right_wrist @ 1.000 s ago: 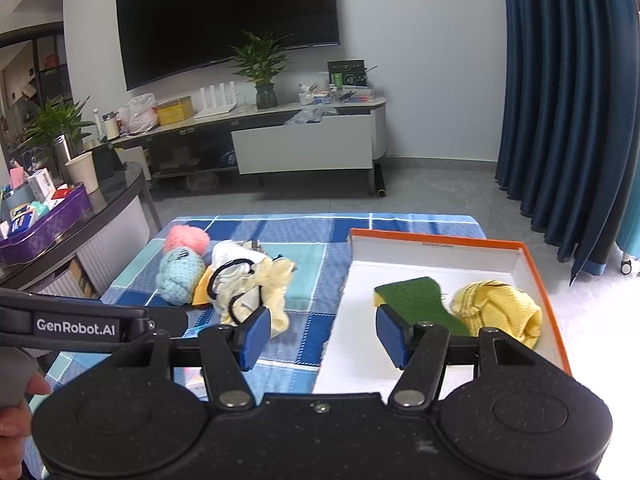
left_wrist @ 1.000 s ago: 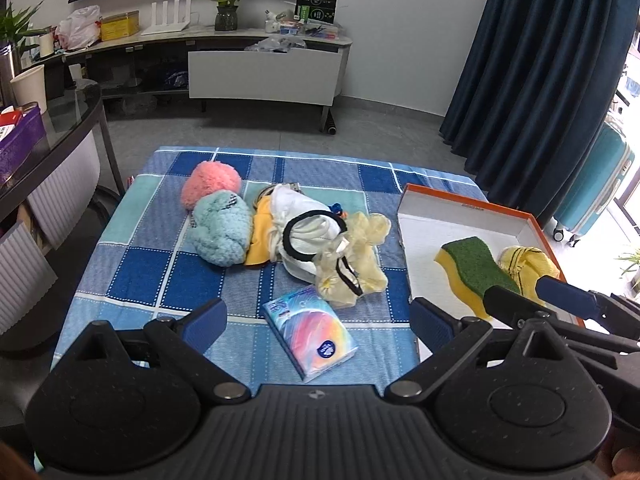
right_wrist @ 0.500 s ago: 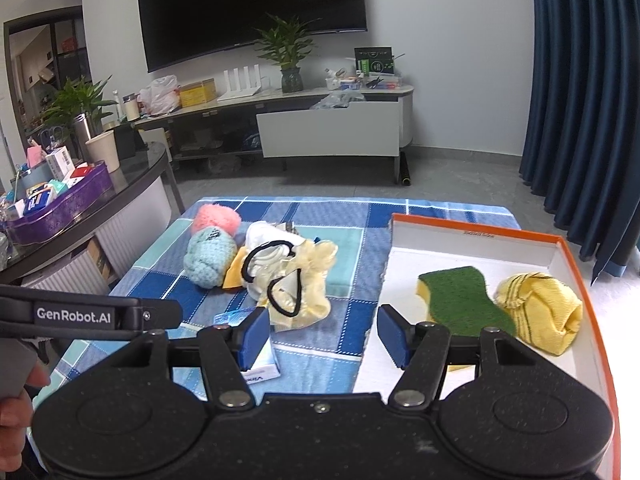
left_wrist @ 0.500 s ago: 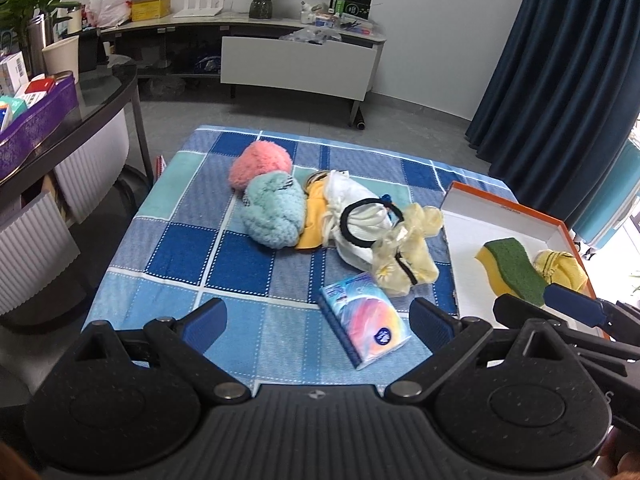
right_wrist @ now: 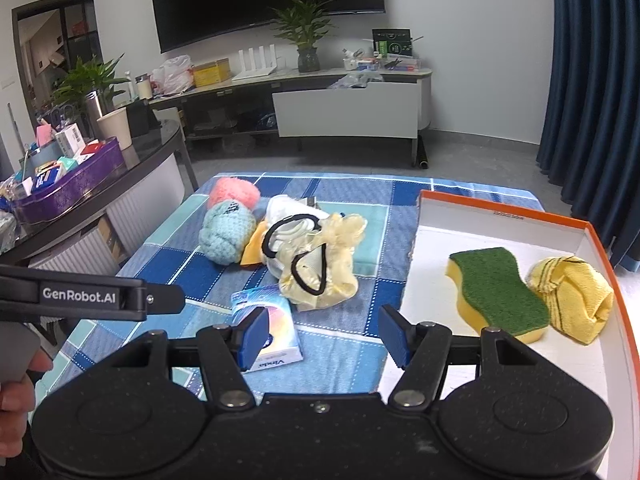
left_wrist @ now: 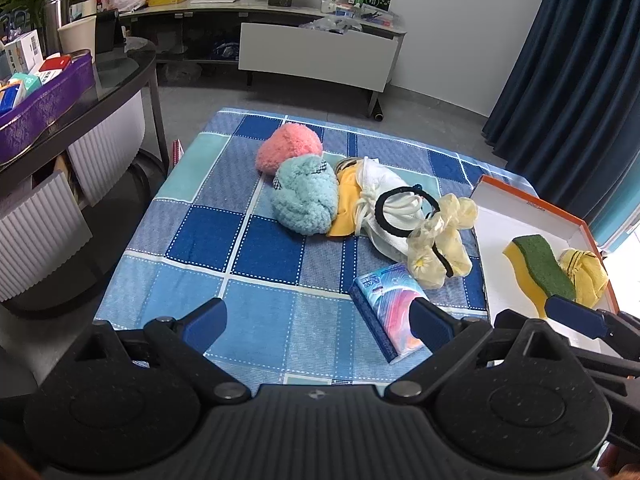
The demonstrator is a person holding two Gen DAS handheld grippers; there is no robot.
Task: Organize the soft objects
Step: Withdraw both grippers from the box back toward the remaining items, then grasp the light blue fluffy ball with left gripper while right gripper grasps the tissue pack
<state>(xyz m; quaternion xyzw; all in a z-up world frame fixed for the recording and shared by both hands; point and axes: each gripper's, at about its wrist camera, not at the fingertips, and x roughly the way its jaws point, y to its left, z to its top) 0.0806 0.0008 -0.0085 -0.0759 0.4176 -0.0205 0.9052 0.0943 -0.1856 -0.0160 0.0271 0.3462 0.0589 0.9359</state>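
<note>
On the blue checked cloth lie a pink fluffy ball (left_wrist: 289, 151), a teal fluffy ball (left_wrist: 306, 198), a white cloth with a black hair band (left_wrist: 394, 210), a pale yellow scrunchie (left_wrist: 444, 246) and a tissue pack (left_wrist: 390, 308). The orange-rimmed white box (left_wrist: 532, 208) holds a green-yellow sponge (right_wrist: 498, 294) and a yellow cloth (right_wrist: 572, 300). My left gripper (left_wrist: 318, 326) is open and empty above the cloth's near edge, with the tissue pack by its right finger. My right gripper (right_wrist: 326, 336) is open and empty, between the tissue pack (right_wrist: 270, 328) and the box.
A dark glass side table (left_wrist: 80, 92) with a purple tray of small boxes stands to the left. A TV bench (left_wrist: 316, 52) and dark blue curtains (left_wrist: 580, 64) are behind. The cloth's left part (left_wrist: 224, 240) carries nothing.
Both grippers have swung to the left, so the soft pile and tissue pack now sit further right in the views. Both stay open and empty. Nothing on the cloth has moved.
</note>
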